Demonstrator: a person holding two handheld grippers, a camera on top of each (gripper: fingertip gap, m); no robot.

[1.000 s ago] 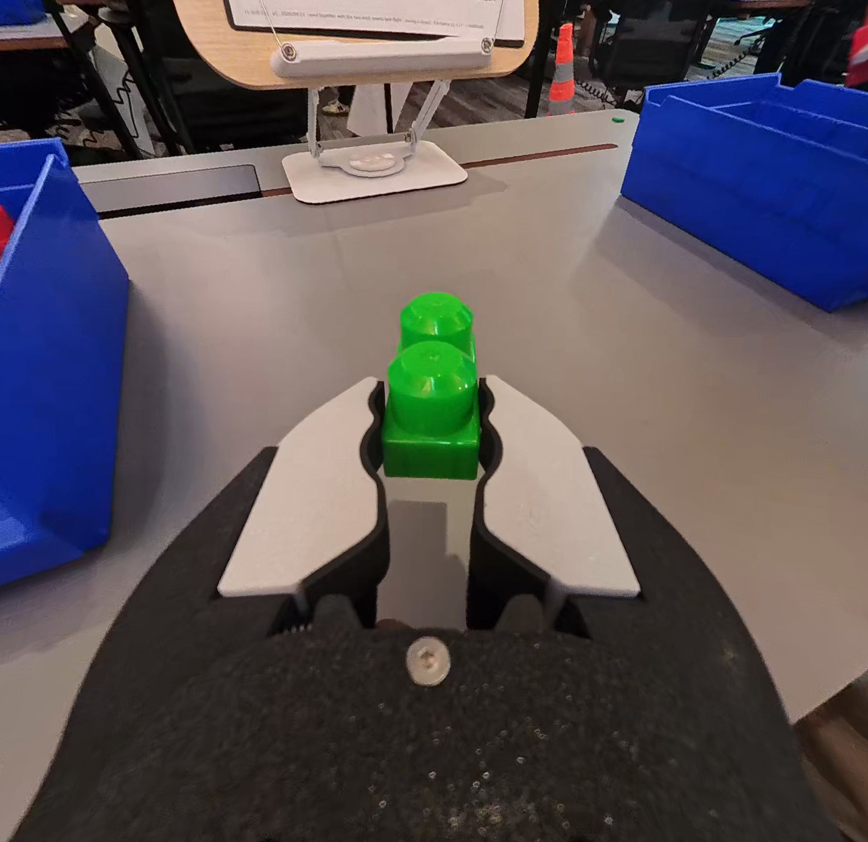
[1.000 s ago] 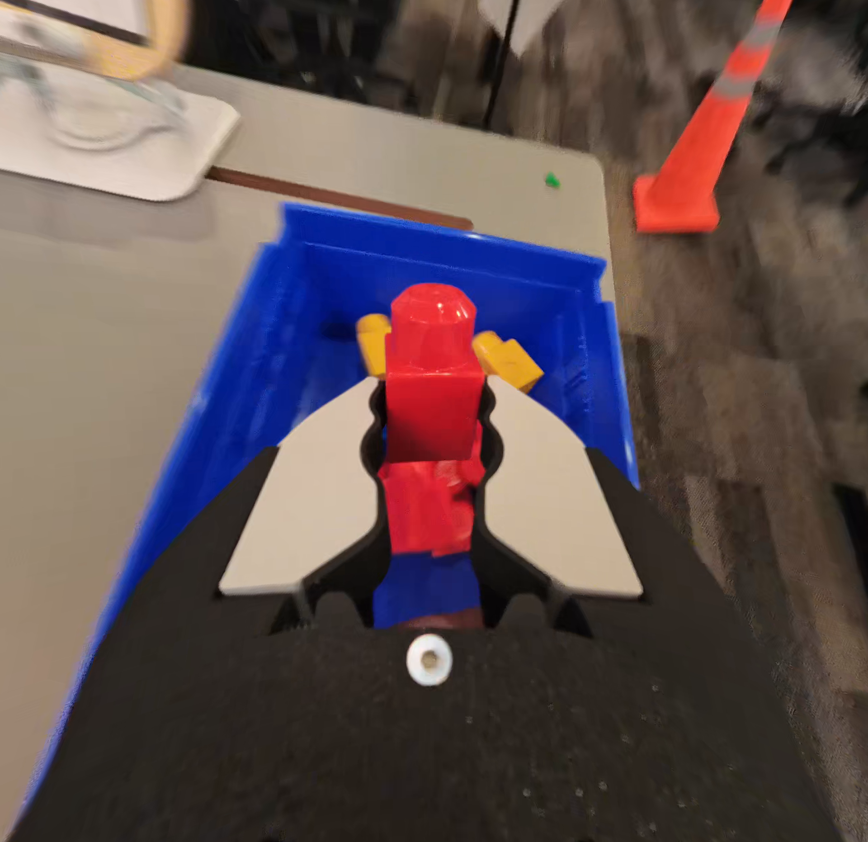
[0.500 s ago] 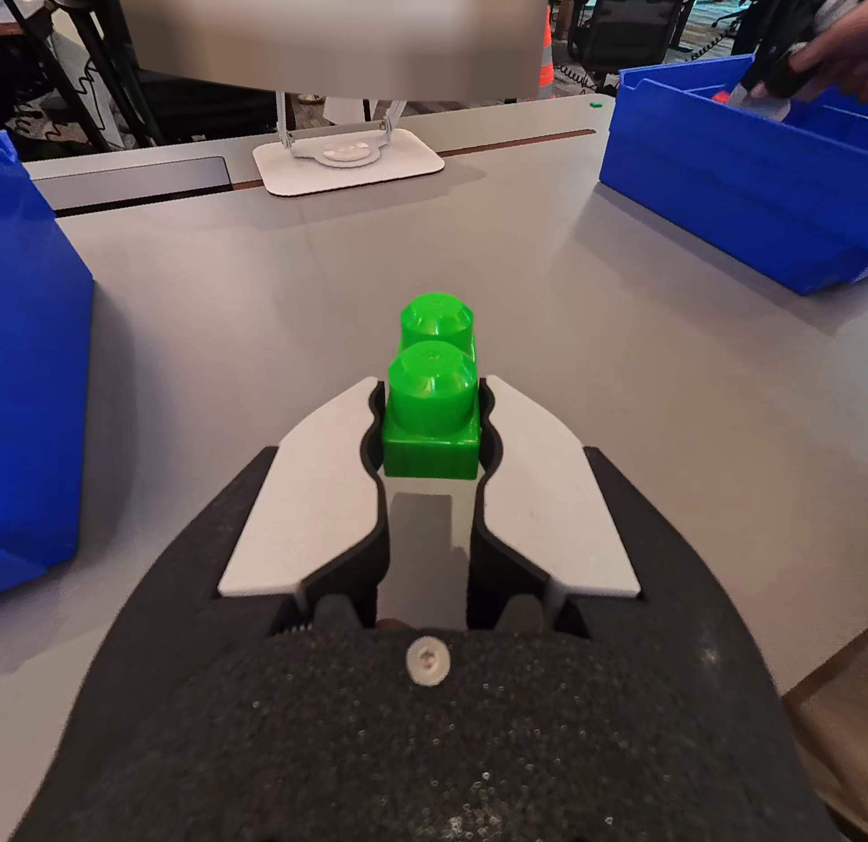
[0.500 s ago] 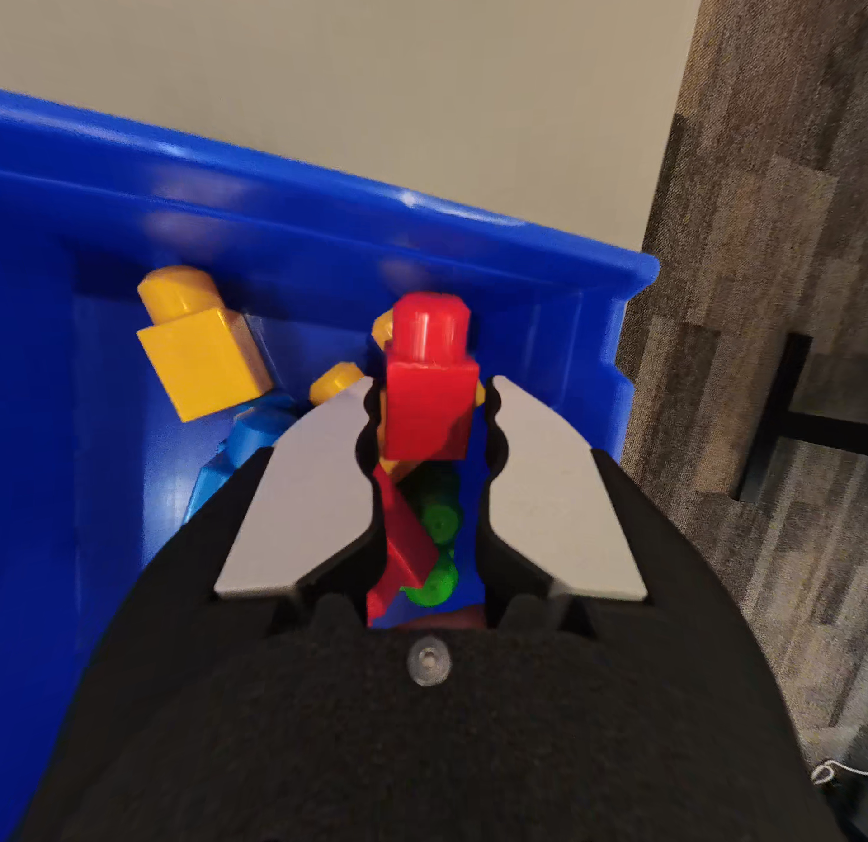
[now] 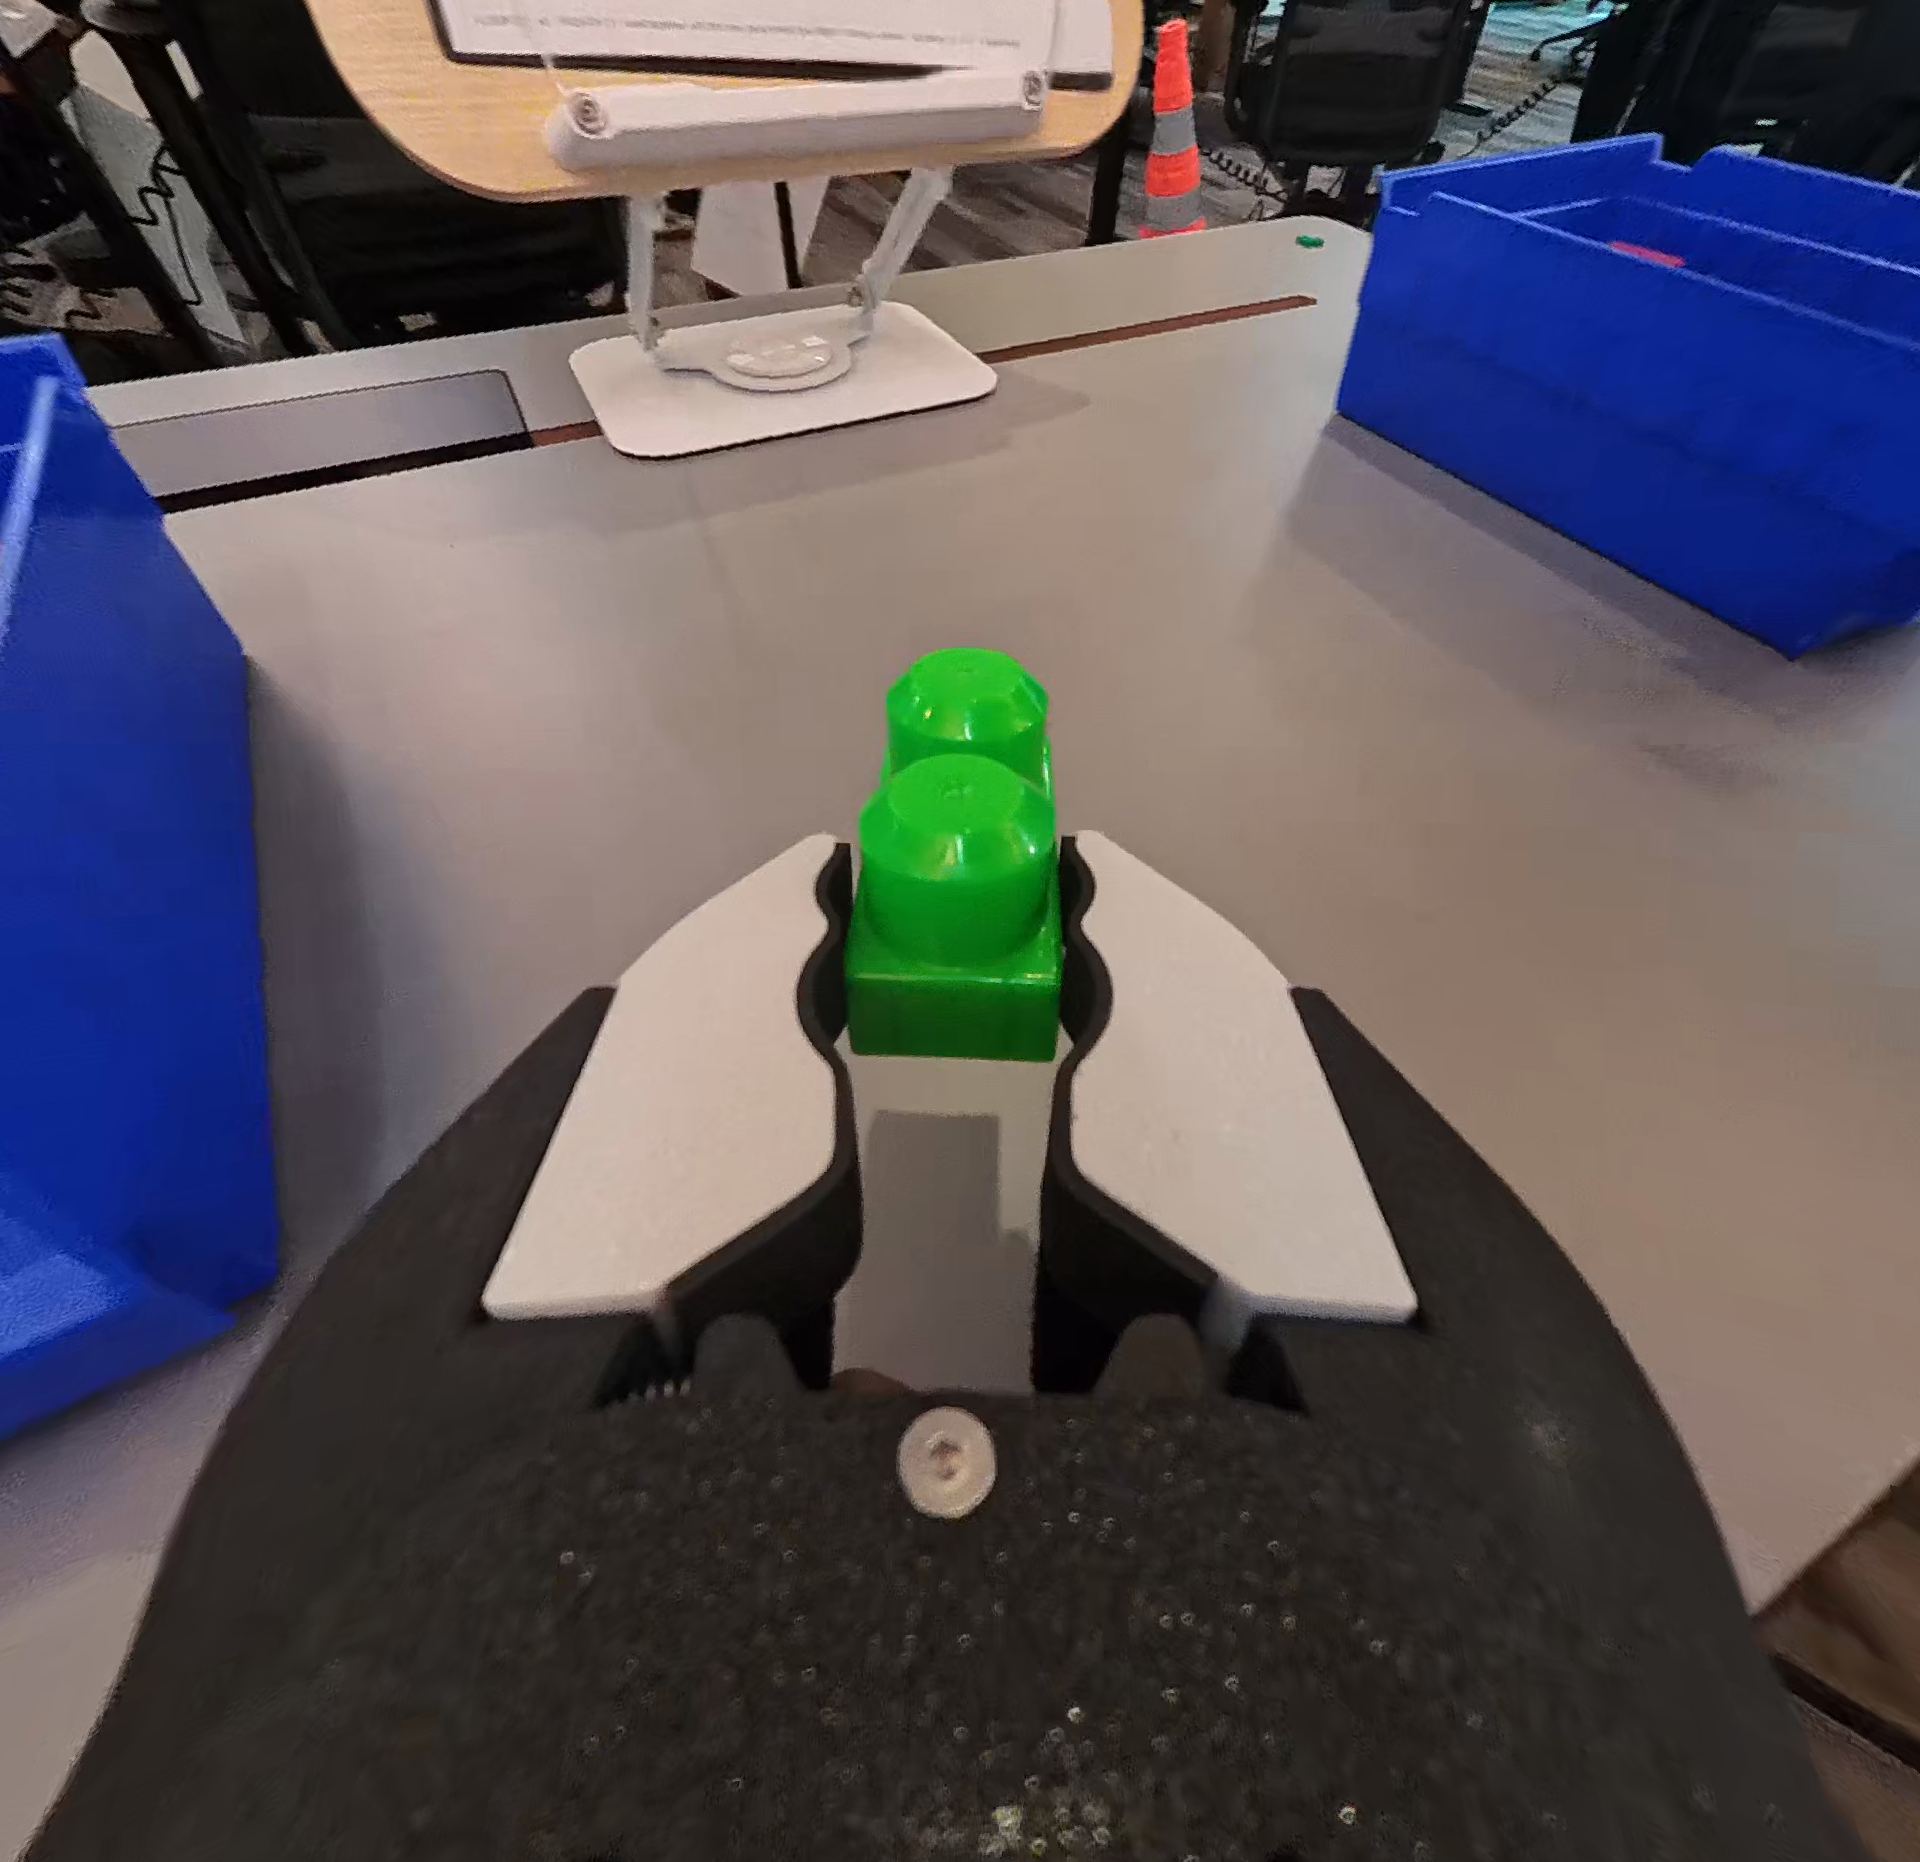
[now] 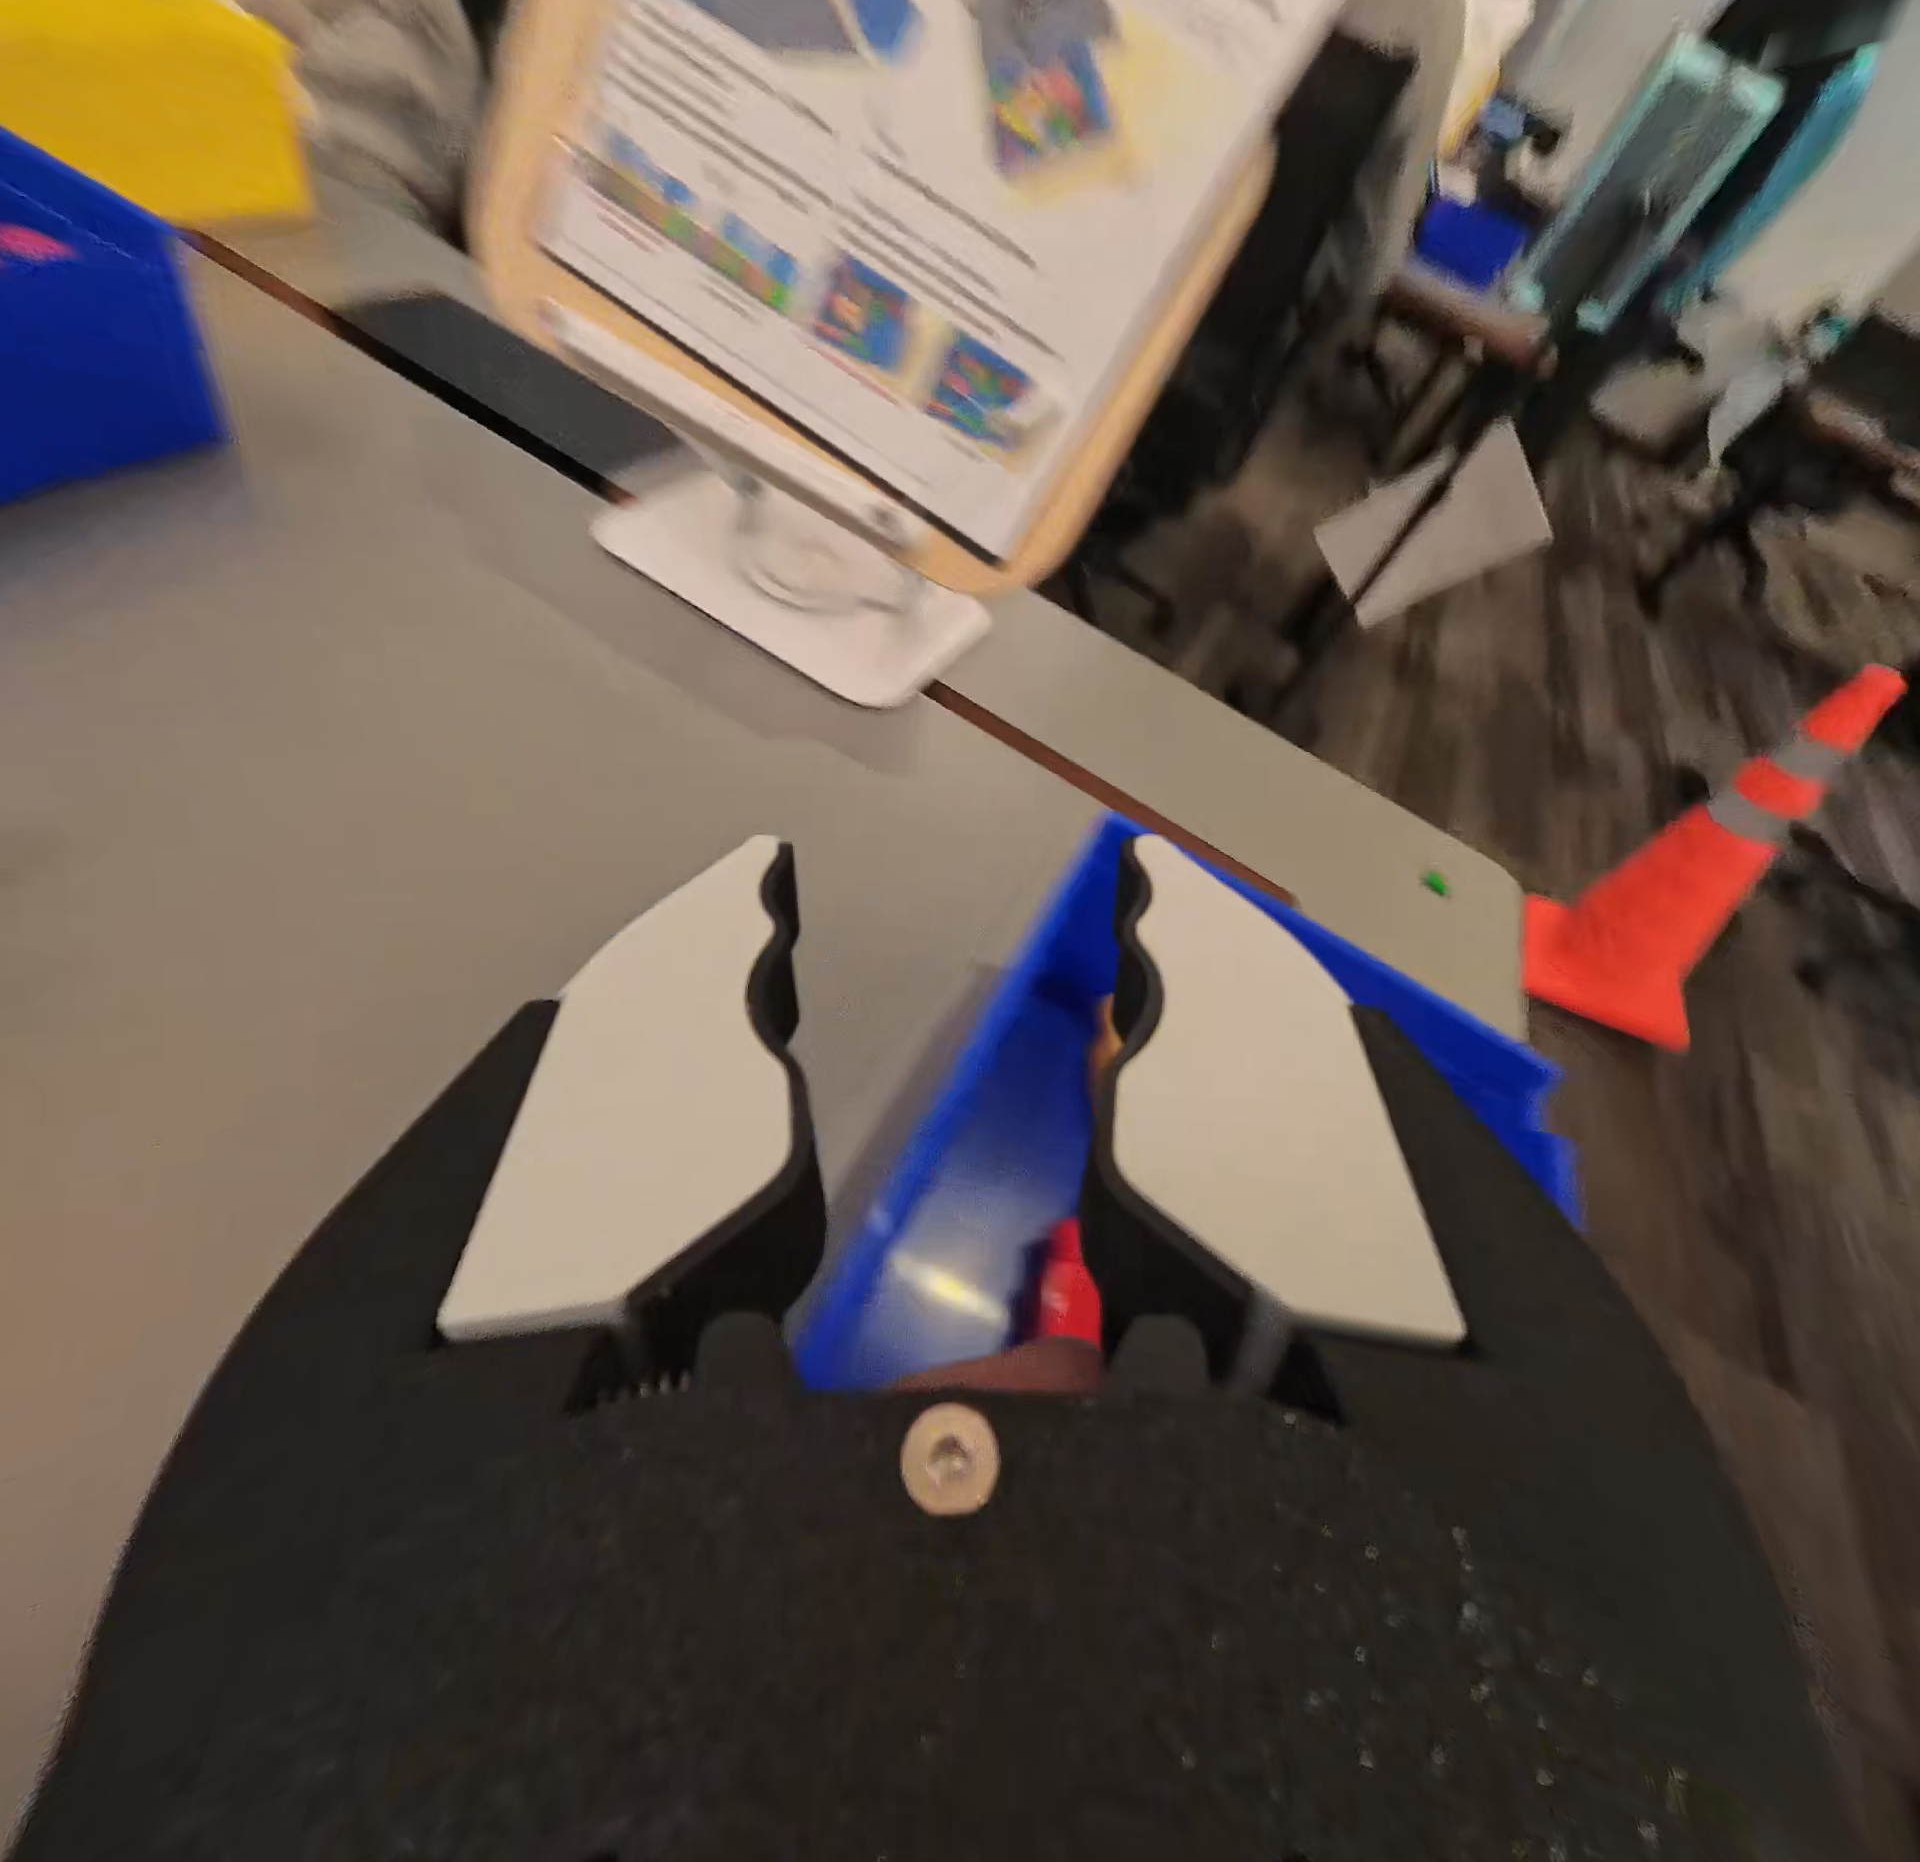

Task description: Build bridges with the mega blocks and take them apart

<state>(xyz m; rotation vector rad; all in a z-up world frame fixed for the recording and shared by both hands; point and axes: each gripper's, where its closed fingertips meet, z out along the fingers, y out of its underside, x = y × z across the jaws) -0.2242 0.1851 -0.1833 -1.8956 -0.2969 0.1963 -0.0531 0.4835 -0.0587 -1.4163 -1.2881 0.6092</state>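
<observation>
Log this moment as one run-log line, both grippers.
left gripper: shut on green block | right gripper: open, empty, above blue bin | table: no bridge

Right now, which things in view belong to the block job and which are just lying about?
Job:
- green two-stud block, clamped in the left gripper
- right gripper, open and empty
- blue bin below it
- blue bins on the table

Bystanders:
- instruction board on its stand
- orange cone
</observation>
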